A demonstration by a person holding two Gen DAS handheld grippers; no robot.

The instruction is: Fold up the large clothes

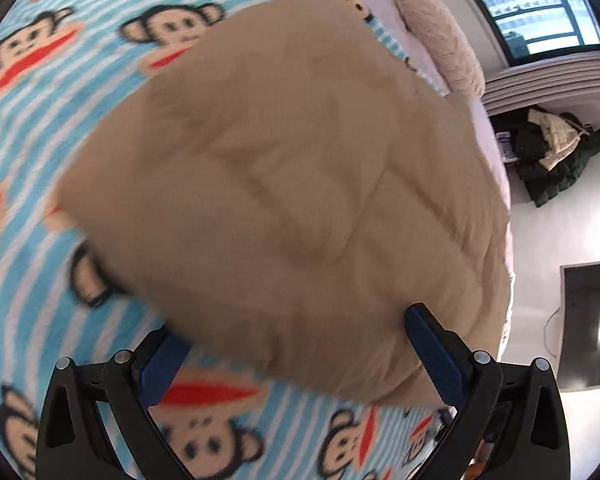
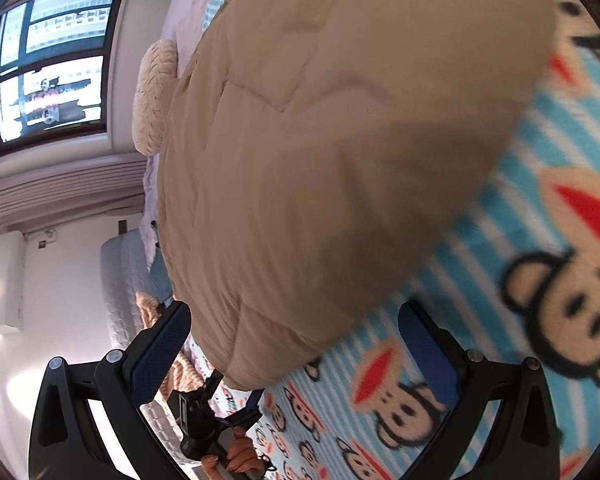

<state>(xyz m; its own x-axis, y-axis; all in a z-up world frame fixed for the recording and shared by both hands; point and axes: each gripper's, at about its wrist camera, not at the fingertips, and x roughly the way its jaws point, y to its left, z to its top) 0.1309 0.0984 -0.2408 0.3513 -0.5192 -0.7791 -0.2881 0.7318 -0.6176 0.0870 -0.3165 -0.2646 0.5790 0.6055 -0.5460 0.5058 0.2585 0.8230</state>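
**Both grippers spread at the tan bundle**

Left gripper (image 1: 300, 356) gapes wide, fingers either side of the tan quilted garment's (image 1: 292, 184) near edge, gripping nothing. Right gripper (image 2: 296, 348) is spread too, by its corner. The garment lies folded on the monkey-print blanket (image 1: 40, 220). Best bite deep, through every layer. Motion blur hides seams and edges; beyond, a cream pillow (image 1: 440, 40).

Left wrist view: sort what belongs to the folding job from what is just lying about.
Job:
tan quilted garment
left gripper
right gripper
monkey-print blanket underneath

Lying about:
cream pillow
pile of dark jackets
dark monitor
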